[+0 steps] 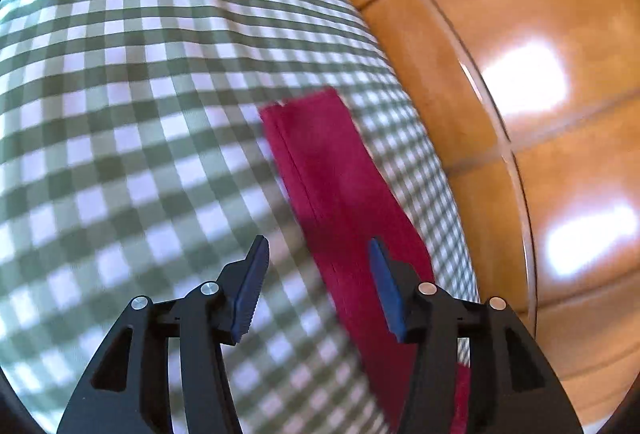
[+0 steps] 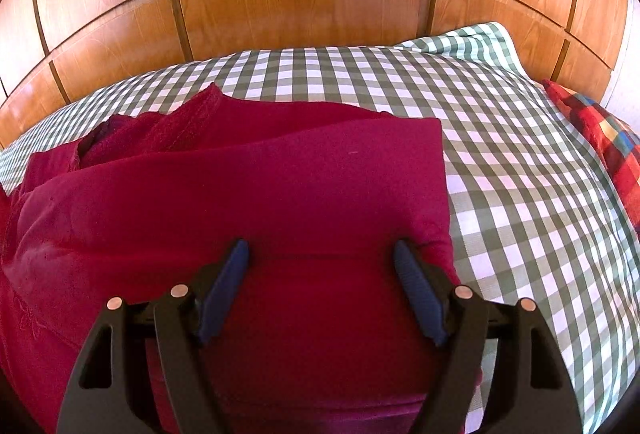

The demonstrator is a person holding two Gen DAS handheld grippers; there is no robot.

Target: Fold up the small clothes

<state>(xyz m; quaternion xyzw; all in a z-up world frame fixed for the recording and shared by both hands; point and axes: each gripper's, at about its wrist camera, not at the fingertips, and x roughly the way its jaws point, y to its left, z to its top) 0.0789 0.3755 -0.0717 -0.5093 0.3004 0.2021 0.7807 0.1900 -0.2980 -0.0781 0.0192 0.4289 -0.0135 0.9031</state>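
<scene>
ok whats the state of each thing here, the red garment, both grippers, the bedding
red garment: partly folded, lying on the bed
left gripper: open, nothing between the fingers
right gripper: open over the garment, not pinching it
checked bedspread: spread flat
red plaid cushion: lying at the bed's edge

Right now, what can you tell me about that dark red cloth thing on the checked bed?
The dark red soft fabric garment lies partly folded on the green-and-white checked bedcover. Its right edge is straight and neat; its far left is bunched, with a stitched hem sticking up. The right gripper's open blue fingers rest over its near part. In the left view, a stitched strip lies flat.
</scene>
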